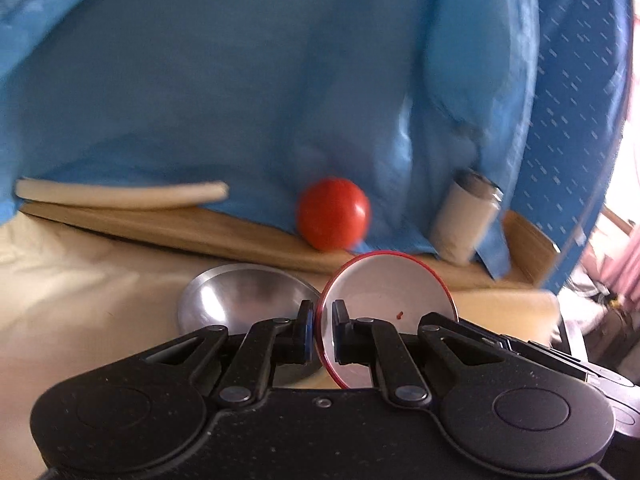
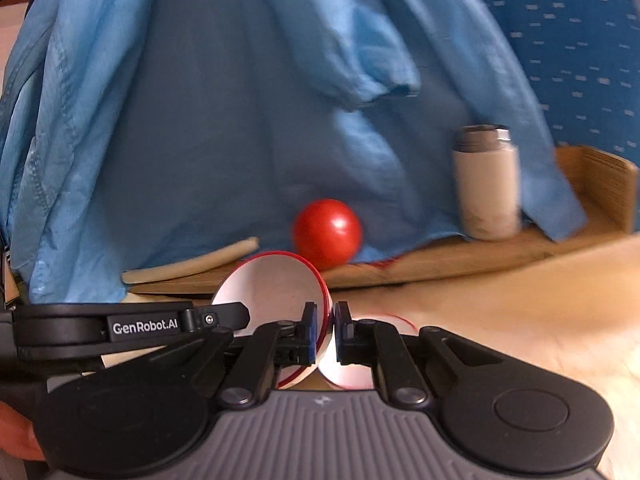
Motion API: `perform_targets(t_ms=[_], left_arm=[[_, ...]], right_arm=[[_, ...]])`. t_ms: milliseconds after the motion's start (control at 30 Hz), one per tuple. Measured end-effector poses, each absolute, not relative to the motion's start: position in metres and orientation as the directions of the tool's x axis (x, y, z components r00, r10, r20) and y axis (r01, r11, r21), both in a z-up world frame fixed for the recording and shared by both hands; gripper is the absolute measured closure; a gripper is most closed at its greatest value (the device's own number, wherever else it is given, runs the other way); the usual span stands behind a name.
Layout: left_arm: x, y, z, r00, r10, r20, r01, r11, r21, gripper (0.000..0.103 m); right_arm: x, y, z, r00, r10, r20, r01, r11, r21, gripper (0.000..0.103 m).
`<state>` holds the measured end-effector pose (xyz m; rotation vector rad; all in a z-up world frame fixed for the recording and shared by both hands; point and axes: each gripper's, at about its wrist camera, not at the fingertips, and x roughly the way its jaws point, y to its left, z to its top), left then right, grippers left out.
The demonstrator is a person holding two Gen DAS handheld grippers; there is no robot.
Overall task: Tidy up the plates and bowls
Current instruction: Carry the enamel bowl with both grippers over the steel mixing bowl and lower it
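Both tongs, left (image 1: 321, 322) and right (image 2: 325, 322), pinch red-rimmed bowl (image 1: 390, 300) rim, tilted upright.

Plate (image 1: 394, 300): white with a red rim. Bowl (image 1: 244, 300): silver metal. Ball (image 1: 333, 219): red. Cloth (image 2: 224, 120): plain blue. Backdrop (image 2: 568, 52): darker blue with pale dashes. Canister (image 2: 486, 184): white with a silver top. Tray (image 2: 460, 260): tan wood.

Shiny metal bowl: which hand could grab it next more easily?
Probably left. The metal bowl sits just beside the left tool, though it must release the red-rimmed plate first. The right tool grips that plate too, and its camera shows no bowl.
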<state>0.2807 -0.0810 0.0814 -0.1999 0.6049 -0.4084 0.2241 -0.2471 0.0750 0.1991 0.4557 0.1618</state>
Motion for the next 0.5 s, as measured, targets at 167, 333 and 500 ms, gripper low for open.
perform_targets(t_ms=[167, 333, 500], left_arm=[[0.301, -0.064, 0.082, 0.762, -0.394, -0.514, 0.264, 0.914, -0.308, 0.094], [0.315, -0.053, 0.076, 0.760, -0.364, -0.538, 0.230, 0.925, -0.301, 0.094], [0.326, -0.039, 0.064, 0.740, -0.349, -0.575, 0.207, 0.932, -0.299, 0.094]], right_arm=[[0.256, -0.231, 0.078, 0.857, 0.242, -0.455, -0.153, 0.963, 0.224, 0.094], [0.278, -0.221, 0.073, 0.834, 0.277, -0.477, -0.175, 0.953, 0.248, 0.094], [0.294, -0.212, 0.059, 0.802, 0.303, -0.514, -0.190, 0.946, 0.261, 0.093]])
